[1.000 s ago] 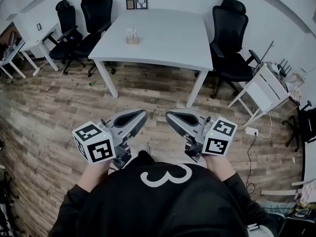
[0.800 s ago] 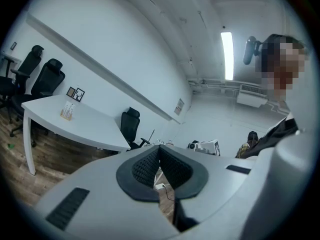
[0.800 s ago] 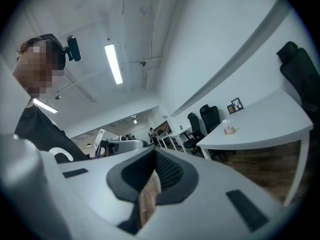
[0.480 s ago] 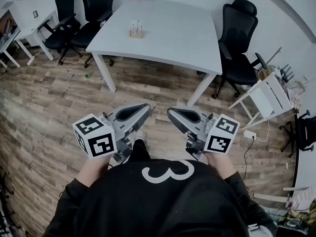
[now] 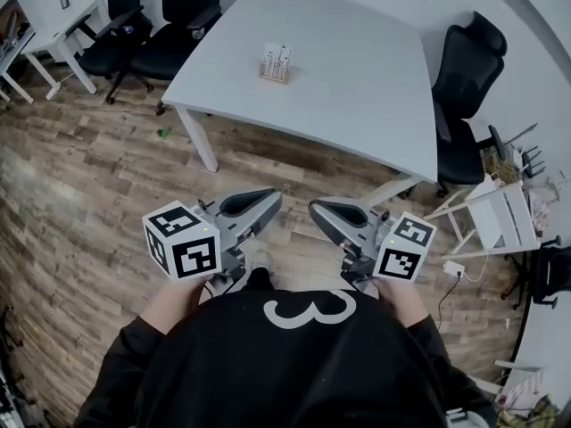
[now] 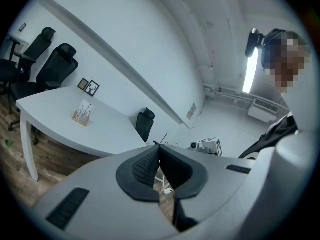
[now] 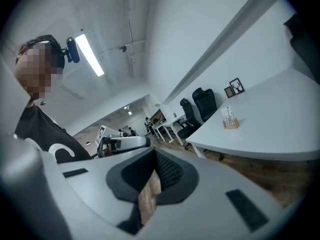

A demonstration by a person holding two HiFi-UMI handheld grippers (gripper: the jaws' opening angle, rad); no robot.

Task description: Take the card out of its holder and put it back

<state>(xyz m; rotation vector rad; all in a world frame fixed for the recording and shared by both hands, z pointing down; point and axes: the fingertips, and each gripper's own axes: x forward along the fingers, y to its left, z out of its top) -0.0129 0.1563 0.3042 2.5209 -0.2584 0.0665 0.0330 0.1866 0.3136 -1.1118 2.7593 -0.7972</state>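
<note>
- The white table (image 5: 357, 78) sits lower and larger in the head view than a second ago, so the person has walked toward it. Both grippers are carried in front of the body, unchanged in pose.
- This reads as the approach. Nothing on the table is within reach yet, and the card has not been touched.
- The left gripper (image 5: 259, 201) has its jaws closed. In the left gripper view the ribbed pads (image 6: 145, 165) meet at the tip with nothing between them.
- The right gripper (image 5: 326, 212) is closed and empty too. Its pads (image 7: 169, 173) touch at the tip, and only wooden floor shows through the slot beneath them.
- The task's thing is the card (image 5: 277, 58). It stands upright in the small wooden holder (image 5: 274, 75) on the table, at about 12 o'clock from the grippers and well apart from them.
- The holder is the only container on the table. It carries white printed cards on edge, and from here I cannot tell how many.
- The holder stands alone near the table's far-left part, with bare tabletop around it.
- Black office chairs (image 5: 183, 25) stand at about 11 o'clock, and another chair (image 5: 468, 69) at about 2 o'clock.
- Both jaws will need to open before either can take the card.
</note>
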